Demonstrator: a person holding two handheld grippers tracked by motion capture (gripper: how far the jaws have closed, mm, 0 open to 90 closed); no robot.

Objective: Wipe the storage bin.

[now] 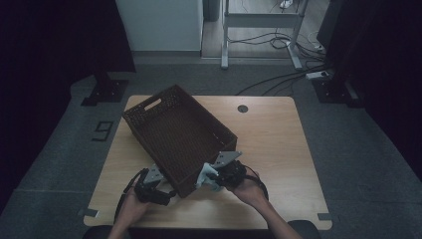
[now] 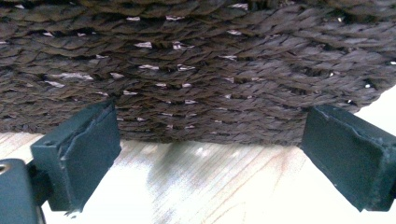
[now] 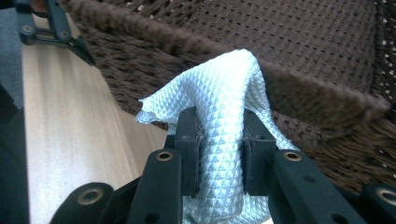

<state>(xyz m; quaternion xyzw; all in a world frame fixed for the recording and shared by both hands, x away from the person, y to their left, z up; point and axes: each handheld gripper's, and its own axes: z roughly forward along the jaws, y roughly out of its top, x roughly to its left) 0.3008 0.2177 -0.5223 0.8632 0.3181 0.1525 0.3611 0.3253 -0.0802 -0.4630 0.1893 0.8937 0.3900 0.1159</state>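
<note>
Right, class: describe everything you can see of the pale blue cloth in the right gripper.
The pale blue cloth has a small raised diamond weave with a slight sheen, like microfibre. It is bunched and pinched between the closed jaws of the right gripper, rising in a fold whose top reaches the near rim of the dark woven basket. One frayed corner sticks out sideways. In the high view it hangs beside the basket's near corner, above the wooden table.

Pale-blue cloth (diamond-textured), dark-brown woven basket

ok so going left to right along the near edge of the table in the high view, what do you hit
left hand → left gripper → basket near corner → light cloth → right gripper → right hand
</note>
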